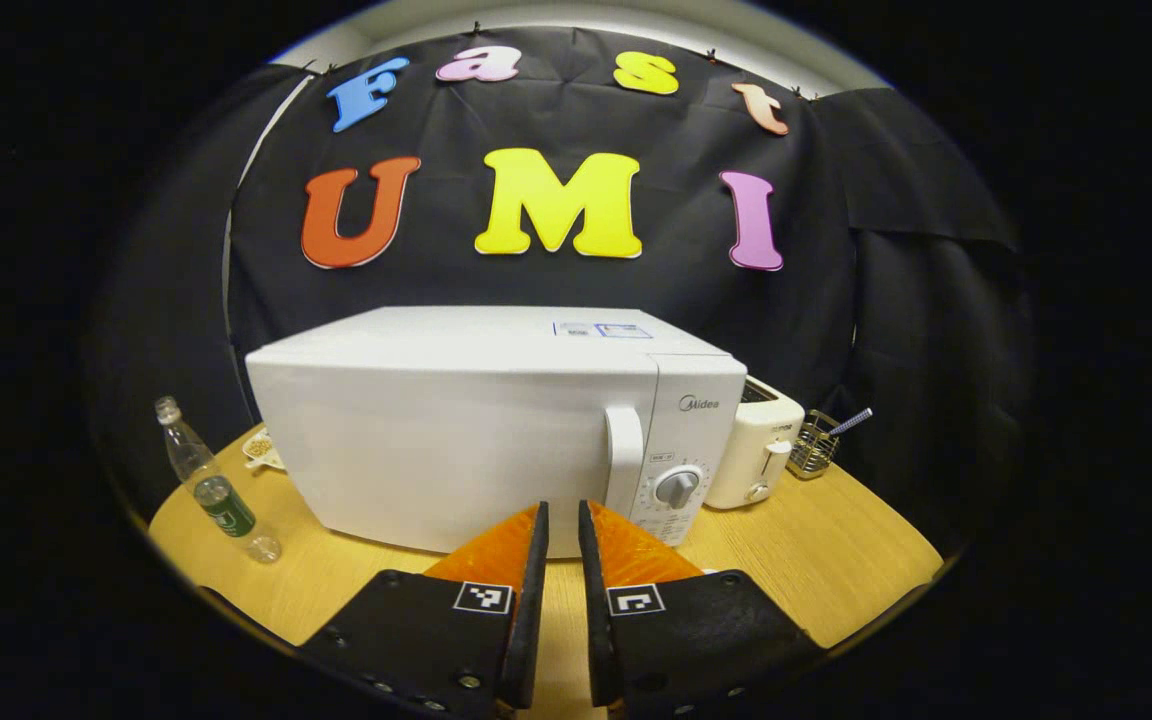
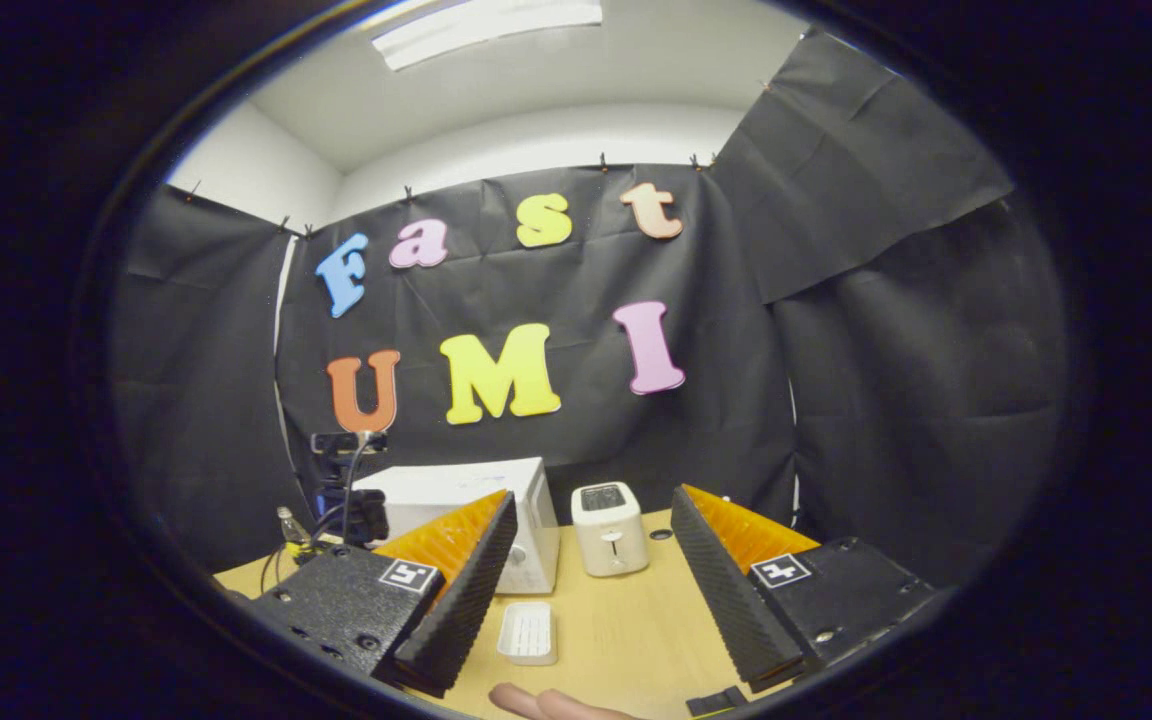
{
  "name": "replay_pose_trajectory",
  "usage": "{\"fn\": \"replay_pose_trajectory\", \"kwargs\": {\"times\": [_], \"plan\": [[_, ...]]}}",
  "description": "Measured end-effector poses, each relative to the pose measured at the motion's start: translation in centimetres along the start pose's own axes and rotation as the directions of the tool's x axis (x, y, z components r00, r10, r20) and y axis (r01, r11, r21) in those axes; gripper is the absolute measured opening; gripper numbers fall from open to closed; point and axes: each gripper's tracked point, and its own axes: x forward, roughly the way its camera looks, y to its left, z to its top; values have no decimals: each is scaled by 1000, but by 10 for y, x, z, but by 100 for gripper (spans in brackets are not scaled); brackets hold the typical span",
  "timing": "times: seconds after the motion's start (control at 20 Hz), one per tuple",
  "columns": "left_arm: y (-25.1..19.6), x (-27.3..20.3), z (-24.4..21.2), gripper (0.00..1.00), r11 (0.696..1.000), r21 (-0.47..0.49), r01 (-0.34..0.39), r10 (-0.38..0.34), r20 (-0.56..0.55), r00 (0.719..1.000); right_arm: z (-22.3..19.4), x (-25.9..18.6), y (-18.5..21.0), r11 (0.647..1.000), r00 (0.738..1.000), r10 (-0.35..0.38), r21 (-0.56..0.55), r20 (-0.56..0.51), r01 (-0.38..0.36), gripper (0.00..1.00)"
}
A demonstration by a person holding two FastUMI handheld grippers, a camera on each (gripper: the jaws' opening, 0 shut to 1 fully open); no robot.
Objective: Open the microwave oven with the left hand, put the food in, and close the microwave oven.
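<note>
Left claw narrow in front of the closed microwave oven; right claw wide above the bench.

Left gripper view, near to far: the left claw (image 1: pixel 560 520) stands with its fingers nearly together, a slim gap between them, holding nothing. Directly beyond the fingertips sits the white microwave oven (image 1: pixel 456 440) on the wooden bench (image 1: pixel 836 540), door closed; its vertical door handle (image 1: pixel 623 460) lies just right of the claw's line, the control dial (image 1: pixel 677 487) further right. A clear bottle (image 1: pixel 211 485) lies left of the oven; a white toaster (image 1: pixel 758 450) and a wire holder (image 1: pixel 814 445) stand to its right. Right gripper view: the right claw (image 2: pixel 591 545) is spread wide and empty. A small white tray (image 2: pixel 528 632) rests on the bench between its fingers, with the toaster and the microwave oven beyond.
</note>
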Motion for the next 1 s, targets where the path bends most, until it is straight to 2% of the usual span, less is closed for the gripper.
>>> {"fn": "replay_pose_trajectory", "kwargs": {"times": [0.05, 0.15, 0.5, 0.7, 0.85, 1.0], "plan": [[-7, -16, 6, 42, 1000, 3, 23, -23, 9, 1000, 1, -7, 3, 1000, 1000, 1, -3, 1, -1, 98], [-7, -57, 15, 97, 1000, 4, 17, -17, 20, 1000, 2, -17, 7, 1000, 1000, 3, -11, -5, -3, 98], [7, -170, 71, 96, 997, 52, -55, 47, 136, 990, 12, -32, 27, 998, 1000, 11, -54, -6, -11, 99], [18, -229, 101, 96, 993, 74, -94, 72, 250, 965, 15, -40, 43, 997, 999, 35, -70, 1, -35, 99], [11, -258, 101, 96, 991, 118, -58, 25, 268, 963, 13, -47, 54, 995, 998, 61, -73, -1, -60, 99], [12, -279, 96, 96, 989, 139, -54, 13, 282, 959, 15, -52, 61, 993, 997, 72, -91, 9, -71, 99]]}}
